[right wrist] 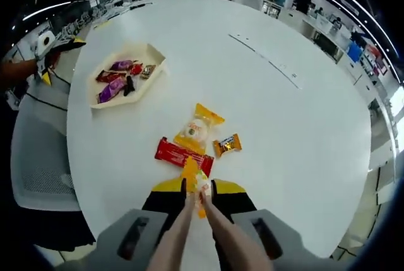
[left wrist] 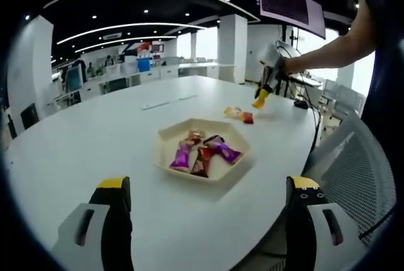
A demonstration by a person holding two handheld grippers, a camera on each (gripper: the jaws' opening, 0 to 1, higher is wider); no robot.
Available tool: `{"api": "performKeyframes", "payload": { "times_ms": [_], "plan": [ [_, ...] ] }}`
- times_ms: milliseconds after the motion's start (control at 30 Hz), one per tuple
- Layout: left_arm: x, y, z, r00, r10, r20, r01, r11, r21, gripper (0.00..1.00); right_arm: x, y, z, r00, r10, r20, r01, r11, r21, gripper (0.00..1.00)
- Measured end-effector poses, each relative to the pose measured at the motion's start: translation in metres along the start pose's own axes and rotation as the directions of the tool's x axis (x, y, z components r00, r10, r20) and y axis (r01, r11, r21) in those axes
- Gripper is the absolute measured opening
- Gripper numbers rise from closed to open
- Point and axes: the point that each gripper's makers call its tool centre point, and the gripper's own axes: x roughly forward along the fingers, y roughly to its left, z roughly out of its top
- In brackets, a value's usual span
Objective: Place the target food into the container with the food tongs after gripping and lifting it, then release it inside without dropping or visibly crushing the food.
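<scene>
Yellow snack packet point(right wrist: 192, 173) at tongs' tips point(right wrist: 201, 190), right claw point(right wrist: 197, 198) gripping tongs

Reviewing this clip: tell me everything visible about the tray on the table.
The tray is a shallow, six-sided dish, cream-coloured, with low sloping walls, and looks like plastic or pulp. It sits flat on the white table, near the edge by a mesh chair. Inside lie several wrapped snacks, purple and dark red, loosely piled. In the right gripper view it shows as, apart from the loose packets nearer that tool. Nothing else touches it; neither tool is at it.
</scene>
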Motion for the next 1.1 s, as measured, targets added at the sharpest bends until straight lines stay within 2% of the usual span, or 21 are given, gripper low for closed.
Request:
{"api": "performKeyframes", "payload": {
  "times_ms": [700,1100],
  "plan": [
    [0.0,-0.002,0.0,1.0,-0.008,-0.003,0.008,1.0,0.02,1.0,-0.014,-0.004,0.018,1.0,-0.012,-0.004,0.012,1.0,-0.006,0.14],
    [0.0,-0.001,-0.001,1.0,-0.007,-0.003,0.007,1.0,0.021,0.99,-0.007,0.004,0.036,1.0,-0.014,-0.004,0.014,1.0,-0.006,0.15]
  ]
}}
